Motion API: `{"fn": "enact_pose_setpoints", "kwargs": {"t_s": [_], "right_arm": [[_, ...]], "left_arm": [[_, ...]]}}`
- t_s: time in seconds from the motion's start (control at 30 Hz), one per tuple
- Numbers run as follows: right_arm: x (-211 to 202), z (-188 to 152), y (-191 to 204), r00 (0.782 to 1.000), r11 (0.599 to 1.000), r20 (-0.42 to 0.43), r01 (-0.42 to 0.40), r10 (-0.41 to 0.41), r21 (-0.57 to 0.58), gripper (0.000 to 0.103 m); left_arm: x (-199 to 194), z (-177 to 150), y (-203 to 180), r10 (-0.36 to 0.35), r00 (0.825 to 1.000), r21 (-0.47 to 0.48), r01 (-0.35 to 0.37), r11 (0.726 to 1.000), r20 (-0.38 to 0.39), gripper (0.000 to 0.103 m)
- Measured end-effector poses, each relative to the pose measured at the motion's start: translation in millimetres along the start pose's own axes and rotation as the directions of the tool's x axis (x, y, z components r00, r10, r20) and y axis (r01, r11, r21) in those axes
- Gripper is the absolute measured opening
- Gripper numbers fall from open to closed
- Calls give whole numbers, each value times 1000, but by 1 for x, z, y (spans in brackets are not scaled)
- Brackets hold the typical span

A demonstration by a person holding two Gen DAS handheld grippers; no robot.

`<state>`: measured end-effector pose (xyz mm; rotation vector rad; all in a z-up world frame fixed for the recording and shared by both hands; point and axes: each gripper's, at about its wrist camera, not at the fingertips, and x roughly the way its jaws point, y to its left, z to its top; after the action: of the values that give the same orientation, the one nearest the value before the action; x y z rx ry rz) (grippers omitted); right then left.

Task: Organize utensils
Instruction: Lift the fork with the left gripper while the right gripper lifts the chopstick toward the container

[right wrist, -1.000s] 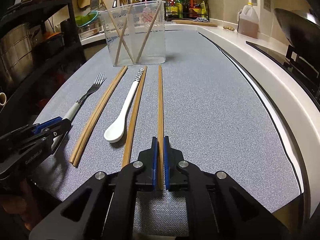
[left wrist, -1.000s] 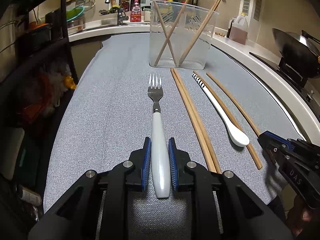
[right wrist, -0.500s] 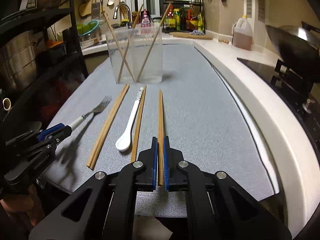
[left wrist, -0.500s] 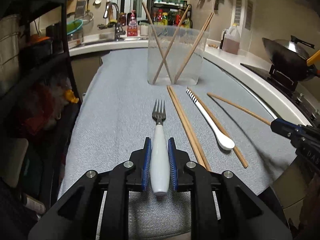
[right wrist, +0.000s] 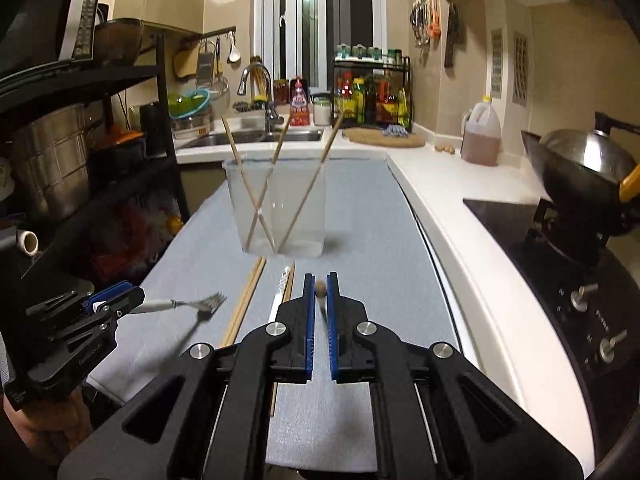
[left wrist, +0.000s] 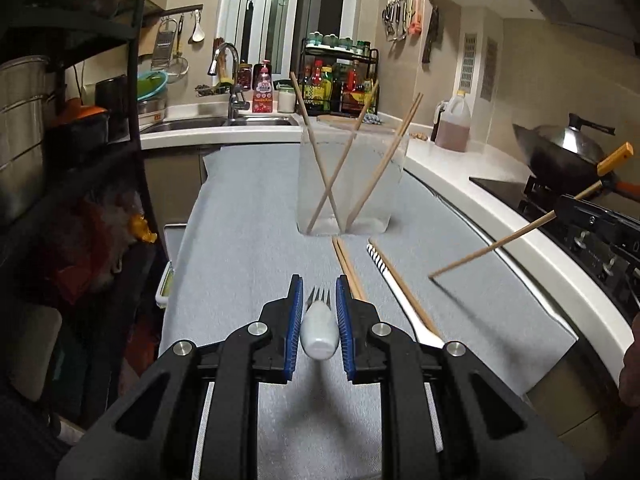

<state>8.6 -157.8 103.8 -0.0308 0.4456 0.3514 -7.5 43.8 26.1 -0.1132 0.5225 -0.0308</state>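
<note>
Left gripper (left wrist: 318, 312) clamps the fork (left wrist: 319, 330), right gripper (right wrist: 320, 296) clamps a chopstick (left wrist: 492, 246); both could collide entering the clear container (right wrist: 280, 208).

My left gripper (left wrist: 318, 312) and right gripper (right wrist: 320, 300) have matte black linkages, round silver screws and ribbed blue jaws. Pale lettering marks the left body, perhaps "GenRobot". Bare skin shows beneath it.

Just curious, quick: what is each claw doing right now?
Left gripper: closed on the white-handled fork.
Right gripper: closed on a wooden chopstick.
</note>
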Motion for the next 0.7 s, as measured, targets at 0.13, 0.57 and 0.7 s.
{"fn": "enact_pose_setpoints", "kwargs": {"t_s": [0.13, 0.57, 0.7], "right_arm": [[2, 21, -2, 999, 1000, 30, -20, 20, 2, 6], [20, 57, -4, 995, 995, 20, -93, 93, 29, 6], [23, 71, -2, 993, 993, 13, -114, 114, 29, 6]], "left_arm": [[1, 20, 5, -12, 1000, -4, 12, 1000, 10, 17], [-1, 86, 13, -78, 996, 6, 78, 997, -32, 17], [5, 100, 14, -91, 994, -3, 91, 996, -62, 17]]}}
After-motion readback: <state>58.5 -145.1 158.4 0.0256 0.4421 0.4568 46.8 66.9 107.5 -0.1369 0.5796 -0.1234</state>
